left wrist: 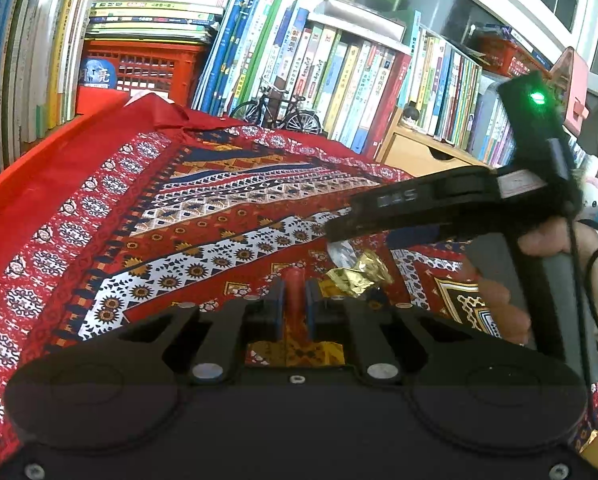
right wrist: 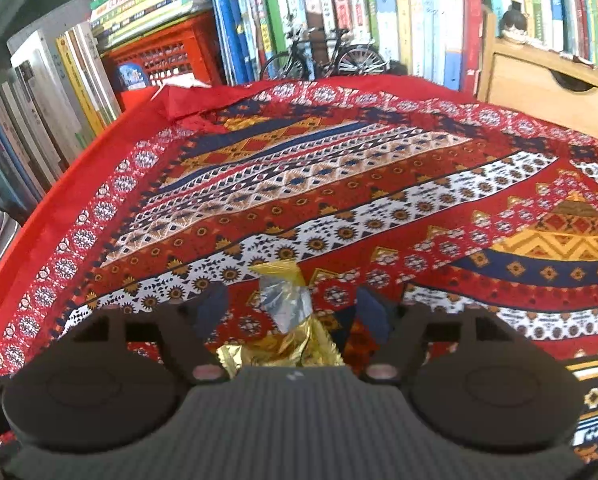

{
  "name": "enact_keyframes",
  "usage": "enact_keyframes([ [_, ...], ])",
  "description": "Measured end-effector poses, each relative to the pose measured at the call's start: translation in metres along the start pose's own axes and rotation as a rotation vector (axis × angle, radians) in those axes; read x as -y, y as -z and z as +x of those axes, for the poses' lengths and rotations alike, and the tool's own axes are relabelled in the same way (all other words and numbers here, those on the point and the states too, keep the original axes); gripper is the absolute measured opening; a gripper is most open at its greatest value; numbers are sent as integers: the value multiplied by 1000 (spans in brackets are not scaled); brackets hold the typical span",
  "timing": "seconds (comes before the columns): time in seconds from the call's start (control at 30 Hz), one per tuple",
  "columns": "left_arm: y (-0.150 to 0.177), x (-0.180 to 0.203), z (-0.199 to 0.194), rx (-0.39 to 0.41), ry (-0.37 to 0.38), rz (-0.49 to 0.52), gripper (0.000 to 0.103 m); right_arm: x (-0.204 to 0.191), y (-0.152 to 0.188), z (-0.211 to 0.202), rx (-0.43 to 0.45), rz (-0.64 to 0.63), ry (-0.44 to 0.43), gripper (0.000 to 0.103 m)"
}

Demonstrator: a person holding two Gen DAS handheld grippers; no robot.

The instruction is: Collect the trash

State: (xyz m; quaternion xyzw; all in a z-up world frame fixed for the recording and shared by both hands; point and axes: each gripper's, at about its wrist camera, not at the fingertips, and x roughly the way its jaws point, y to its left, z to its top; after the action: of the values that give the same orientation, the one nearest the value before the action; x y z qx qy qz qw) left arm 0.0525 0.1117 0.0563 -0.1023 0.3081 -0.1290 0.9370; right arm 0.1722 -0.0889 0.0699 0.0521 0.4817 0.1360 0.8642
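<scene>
Right gripper point(right wrist: 293, 312) jaws apart around gold wrapper point(right wrist: 287, 332); left gripper point(left wrist: 295, 300) jaws clamped on red piece point(left wrist: 294, 292).

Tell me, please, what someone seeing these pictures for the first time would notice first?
The bold red patterned cloth covering the table fills both views. On it lies a crumpled gold and silver foil wrapper, sitting between the spread fingers of the right claw, which do not press on it. Behind the cloth, a wall of colourful books stands with a small black model bicycle in front.
</scene>
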Motion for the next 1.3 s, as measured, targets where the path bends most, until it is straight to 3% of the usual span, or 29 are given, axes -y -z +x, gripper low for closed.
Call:
enact_keyframes([
  [0.17,1,-2,-2,2,6,-8,10,13,3,-20,17,-45,1,82],
  [0.3,2,-2,0,1,10,-19,10,16,15,-17,-15,-88,18,75],
  [0.47,3,-1,3,-7,12,-26,10,25,16,0,-67,57,-43,66],
  [0.6,4,-1,4,-12,10,-29,10,16,19,7,-85,45,8,28],
  [0.63,4,-1,4,-13,10,-29,10,13,20,6,-91,22,33,14],
  [0.67,4,-2,5,-13,10,-30,10,12,20,5,-100,14,44,11],
  [0.9,4,-4,4,-13,13,-42,10,28,12,-11,-40,136,-54,14],
  [0.93,4,-4,4,-12,13,-41,10,27,11,-13,-30,126,-63,20],
  [0.97,3,-4,4,-12,13,-42,10,25,10,-13,-16,108,-63,36],
  [1.03,3,-4,4,-10,10,-44,10,19,8,-11,9,74,-27,52],
  [1.07,3,-4,4,-10,10,-46,10,16,8,-8,14,60,-15,55],
  [1.23,4,-4,6,-17,6,-42,10,0,2,12,0,8,-26,58],
  [1.3,4,-3,7,-21,5,-40,10,-8,1,20,-24,-12,1,40],
])
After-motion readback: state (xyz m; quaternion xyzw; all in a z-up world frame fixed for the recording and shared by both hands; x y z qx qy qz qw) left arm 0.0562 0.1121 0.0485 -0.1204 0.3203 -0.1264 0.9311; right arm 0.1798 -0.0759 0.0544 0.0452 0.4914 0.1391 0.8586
